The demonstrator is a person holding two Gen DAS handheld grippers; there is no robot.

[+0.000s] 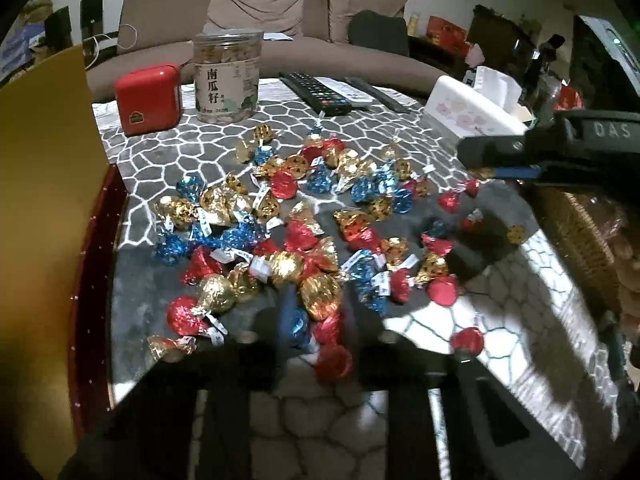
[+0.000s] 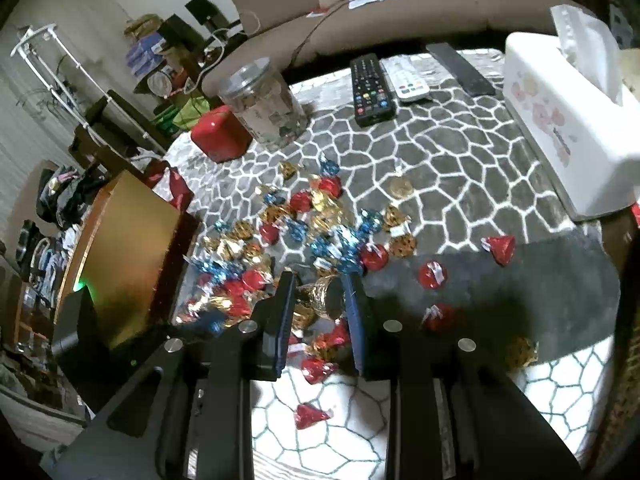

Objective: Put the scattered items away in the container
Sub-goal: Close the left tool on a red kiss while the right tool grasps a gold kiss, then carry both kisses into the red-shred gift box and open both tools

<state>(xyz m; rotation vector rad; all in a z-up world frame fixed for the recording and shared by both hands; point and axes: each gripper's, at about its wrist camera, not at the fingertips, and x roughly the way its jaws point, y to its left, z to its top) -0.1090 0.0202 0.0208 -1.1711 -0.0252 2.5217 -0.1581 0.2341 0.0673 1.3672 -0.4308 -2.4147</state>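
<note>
Several foil-wrapped candies (image 1: pixel 280 216) in red, gold and blue lie scattered over the grey stone-pattern cloth (image 1: pixel 168 152). My left gripper (image 1: pixel 316 324) is low over the near part of the pile. Its fingers are blurred, and a blue candy (image 1: pixel 298 326) is pinched between them with a red one beside it. My right gripper (image 2: pixel 320 312) is shut on a gold candy (image 2: pixel 316 296), held a little above the pile. In the left wrist view the right gripper (image 1: pixel 472 156) reaches in from the right. A gold-lined red box (image 2: pixel 120 248) stands open at the table's left edge (image 1: pixel 40 200).
At the back stand a red tin (image 1: pixel 148 100), a clear jar of seeds (image 1: pixel 226 76), remote controls (image 1: pixel 316 92) and a white tissue box (image 1: pixel 472 108). A woven basket (image 1: pixel 576 232) sits at the right edge. Stray red candies (image 2: pixel 432 274) lie to the right.
</note>
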